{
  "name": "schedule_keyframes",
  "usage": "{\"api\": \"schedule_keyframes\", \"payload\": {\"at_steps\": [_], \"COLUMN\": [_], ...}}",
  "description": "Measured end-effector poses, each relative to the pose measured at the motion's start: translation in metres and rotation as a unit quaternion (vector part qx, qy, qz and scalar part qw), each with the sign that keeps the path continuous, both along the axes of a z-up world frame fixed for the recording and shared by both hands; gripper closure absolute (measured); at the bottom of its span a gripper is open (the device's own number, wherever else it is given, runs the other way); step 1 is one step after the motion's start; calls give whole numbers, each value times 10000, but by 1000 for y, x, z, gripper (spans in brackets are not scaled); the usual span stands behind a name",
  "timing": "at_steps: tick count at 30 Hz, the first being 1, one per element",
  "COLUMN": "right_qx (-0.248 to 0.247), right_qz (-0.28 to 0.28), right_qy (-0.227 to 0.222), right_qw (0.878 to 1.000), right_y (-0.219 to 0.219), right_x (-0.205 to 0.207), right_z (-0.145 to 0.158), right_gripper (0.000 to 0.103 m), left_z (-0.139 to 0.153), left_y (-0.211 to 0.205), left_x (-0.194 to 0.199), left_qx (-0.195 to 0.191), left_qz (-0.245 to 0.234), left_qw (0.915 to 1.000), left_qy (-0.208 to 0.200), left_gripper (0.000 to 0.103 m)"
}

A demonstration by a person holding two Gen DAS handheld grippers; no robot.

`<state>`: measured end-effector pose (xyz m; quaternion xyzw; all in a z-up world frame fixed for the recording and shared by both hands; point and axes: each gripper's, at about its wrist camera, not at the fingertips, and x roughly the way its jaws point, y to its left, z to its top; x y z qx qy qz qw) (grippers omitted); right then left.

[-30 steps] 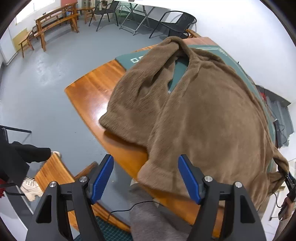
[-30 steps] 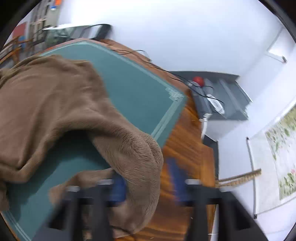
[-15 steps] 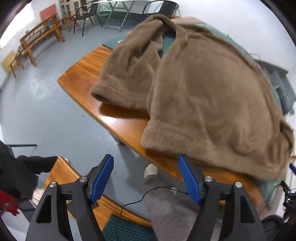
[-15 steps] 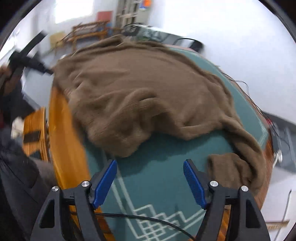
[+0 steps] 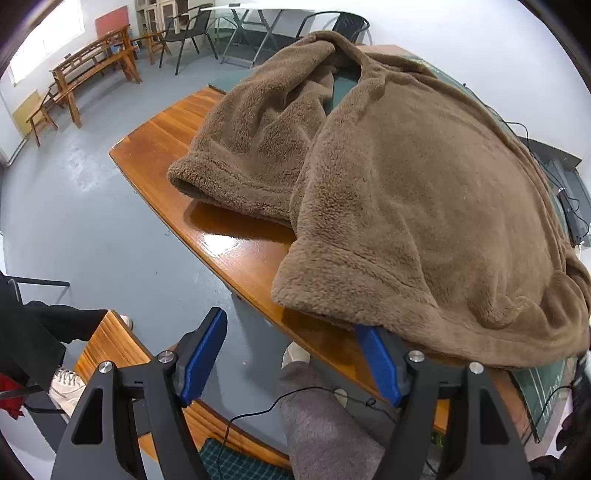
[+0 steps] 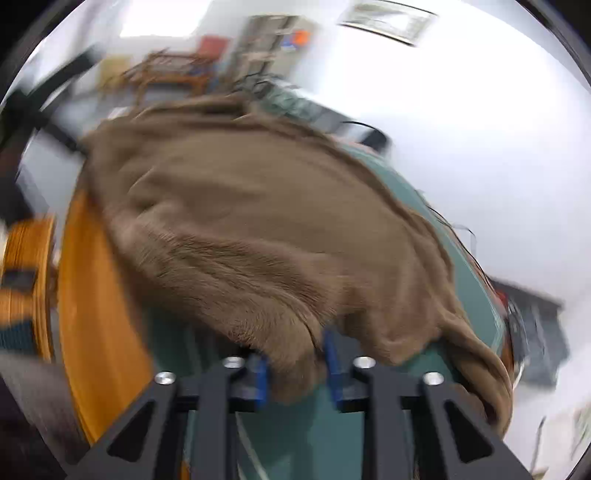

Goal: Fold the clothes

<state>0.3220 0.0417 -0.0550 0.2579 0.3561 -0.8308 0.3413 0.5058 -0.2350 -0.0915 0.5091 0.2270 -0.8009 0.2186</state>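
A brown fleece garment lies rumpled over a green mat on a wooden table, one sleeve spread toward the left edge. My left gripper is open at the table's near edge; its right pad sits just under the garment's hem corner and its left pad hangs over the floor. The right wrist view is blurred. There my right gripper is shut on a fold of the garment's near edge, above the green mat.
A grey trouser leg and a thin black cable lie below the left gripper. A wooden bench stands at lower left. Further benches and black chairs stand across the grey floor. Cables run along the table's far side.
My right gripper, open half a second ago, has closed on the garment's near edge. The left gripper has moved in closer to the hem corner and stays open.
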Motion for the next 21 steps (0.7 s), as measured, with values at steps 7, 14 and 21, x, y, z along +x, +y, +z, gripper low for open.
{"api": "schedule_keyframes", "payload": {"at_steps": [7,14,21], "right_qx": [-783,-760,-579], "right_qz": [-1068,-1210,-1094], "right_qy": [-737,-1376,-1723], "right_qw": [9884,9801,9772], "right_y": [39,45,33], "right_x": [-51,-58,-59], "right_z": [39,18,-6], "right_gripper": [88,88,61], "left_z": [6,0,-1], "left_y": [13,20,24], "left_x": [-10,-30,-47], "left_qx": [-43,61,146], "left_qz": [-24,-35,-13], "left_qw": [9992,9990,9991], "left_qy": [407,452,410], "left_gripper": [27,27,58]}}
